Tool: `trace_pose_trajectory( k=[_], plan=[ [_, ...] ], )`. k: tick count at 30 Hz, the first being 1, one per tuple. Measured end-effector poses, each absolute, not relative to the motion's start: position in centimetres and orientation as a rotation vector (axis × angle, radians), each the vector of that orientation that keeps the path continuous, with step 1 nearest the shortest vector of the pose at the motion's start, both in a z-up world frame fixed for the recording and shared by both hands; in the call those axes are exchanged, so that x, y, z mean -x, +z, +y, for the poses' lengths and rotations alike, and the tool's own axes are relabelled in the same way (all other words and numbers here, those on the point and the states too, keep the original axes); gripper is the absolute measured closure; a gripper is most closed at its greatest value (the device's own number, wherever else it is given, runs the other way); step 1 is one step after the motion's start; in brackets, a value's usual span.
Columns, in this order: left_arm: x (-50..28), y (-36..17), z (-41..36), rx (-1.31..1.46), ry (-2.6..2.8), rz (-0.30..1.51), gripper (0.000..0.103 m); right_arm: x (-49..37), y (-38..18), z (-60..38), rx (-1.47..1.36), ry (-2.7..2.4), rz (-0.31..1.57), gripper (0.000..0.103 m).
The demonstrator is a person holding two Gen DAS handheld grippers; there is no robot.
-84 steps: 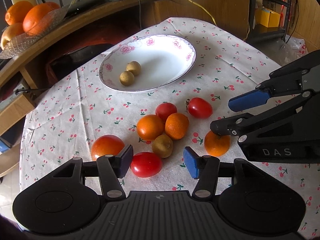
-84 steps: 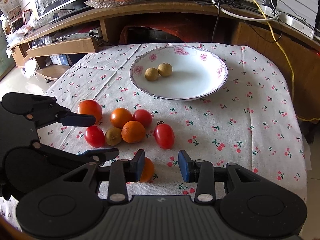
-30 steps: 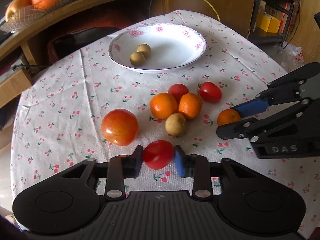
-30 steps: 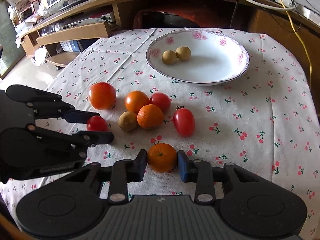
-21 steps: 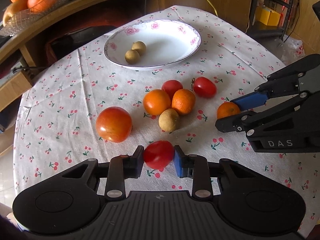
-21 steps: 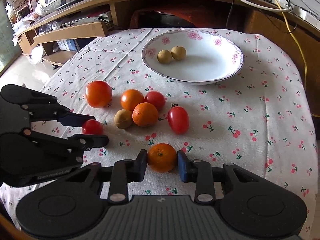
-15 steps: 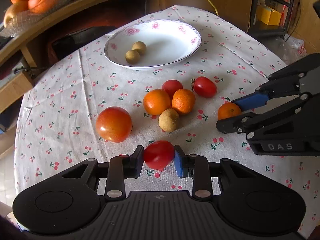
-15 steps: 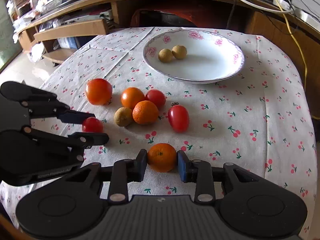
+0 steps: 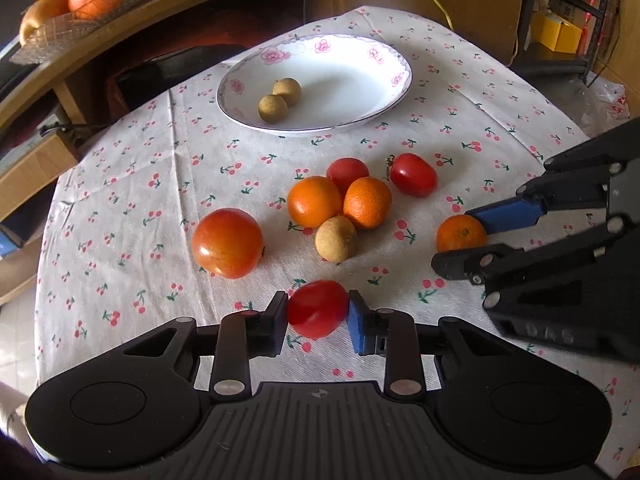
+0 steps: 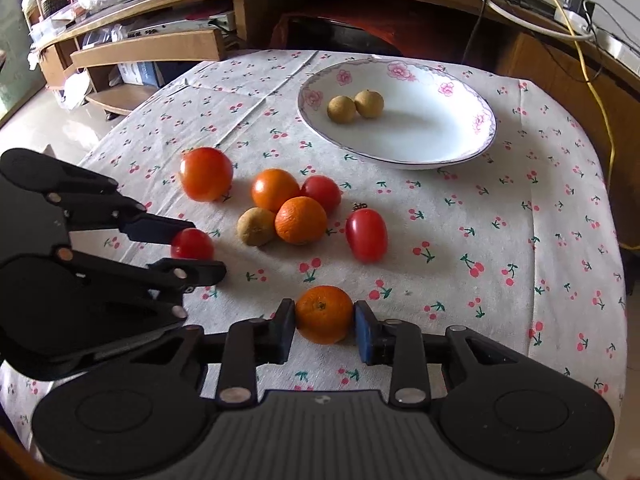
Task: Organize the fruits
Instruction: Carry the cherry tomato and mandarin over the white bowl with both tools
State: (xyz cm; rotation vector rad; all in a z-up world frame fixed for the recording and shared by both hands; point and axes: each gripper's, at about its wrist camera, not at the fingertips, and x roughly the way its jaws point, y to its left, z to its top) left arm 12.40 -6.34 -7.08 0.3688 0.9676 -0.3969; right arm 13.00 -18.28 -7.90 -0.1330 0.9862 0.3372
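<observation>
Left gripper (image 9: 317,312) clamped on small red tomato (image 9: 317,308); right gripper (image 10: 325,322) clamped on small orange (image 10: 324,314). Plate (image 10: 472,148) well ahead of both.

Two longans (image 9: 280,98) lie in the plate (image 9: 384,108); behind it, perhaps, a fruit basket (image 9: 72,12).

White tablecloth (image 9: 460,128) dotted with little red cherries on green stems; white plate (image 9: 384,92) rimmed with pink flowers, two tan-brown longans (image 9: 280,100) in it. A red tomato (image 9: 318,309) sits between black-and-blue pads, a bright orange mandarin (image 10: 325,314) likewise. The big tomato (image 9: 227,242) blushes orange-red, and a yellow cable (image 10: 596,92) trails behind
</observation>
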Motion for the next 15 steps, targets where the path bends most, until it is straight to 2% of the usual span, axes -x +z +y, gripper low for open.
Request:
trace_pose_trajectory(
  k=[8,15],
  plan=[
    [-13.3,-3.0,-8.0,-0.319,-0.38,0.908,0.065,-13.7,-4.2,-20.3,0.074,0.266,0.908,0.07],
    [-17.5,-2.4,-9.3,-0.249,-0.376,0.861,0.065,-18.5,-3.0,-21.5,0.055,0.198,0.867,0.07]
  ],
)
